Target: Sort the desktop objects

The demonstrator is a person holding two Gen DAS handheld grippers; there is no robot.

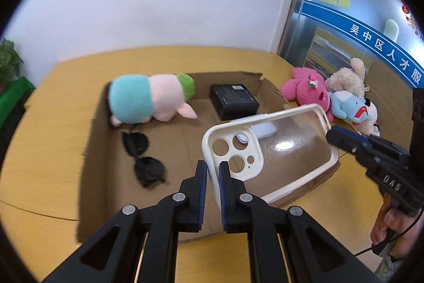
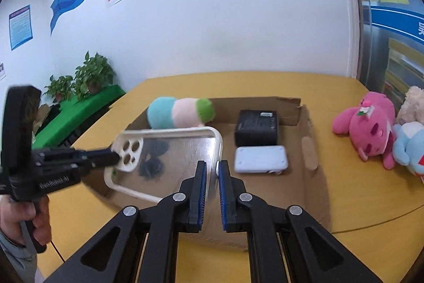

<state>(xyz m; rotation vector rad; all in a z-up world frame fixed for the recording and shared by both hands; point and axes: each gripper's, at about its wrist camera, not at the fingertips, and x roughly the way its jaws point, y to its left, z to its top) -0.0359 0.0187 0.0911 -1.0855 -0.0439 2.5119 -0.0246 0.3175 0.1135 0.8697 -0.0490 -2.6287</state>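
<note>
Left hand-held gripper (image 1: 212, 171): jaws narrow, clamped on the camera-hole end of the phone case (image 1: 270, 150). Right hand-held gripper (image 2: 211, 171): jaws narrow, pinching the case's opposite rim. The case hangs between the two, above the cardboard box (image 2: 315, 177). Beyond the fingertips, in the box: sunglasses (image 1: 144, 158), black box (image 2: 255, 127), white device (image 2: 261, 159), pastel plush (image 1: 148, 101). Right of the box, on the bench (image 2: 344, 203): pink plush (image 2: 368, 127).

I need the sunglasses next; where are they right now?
The sunglasses lie on the cardboard box floor at its left side in the left wrist view, just below the pastel plush.
</note>
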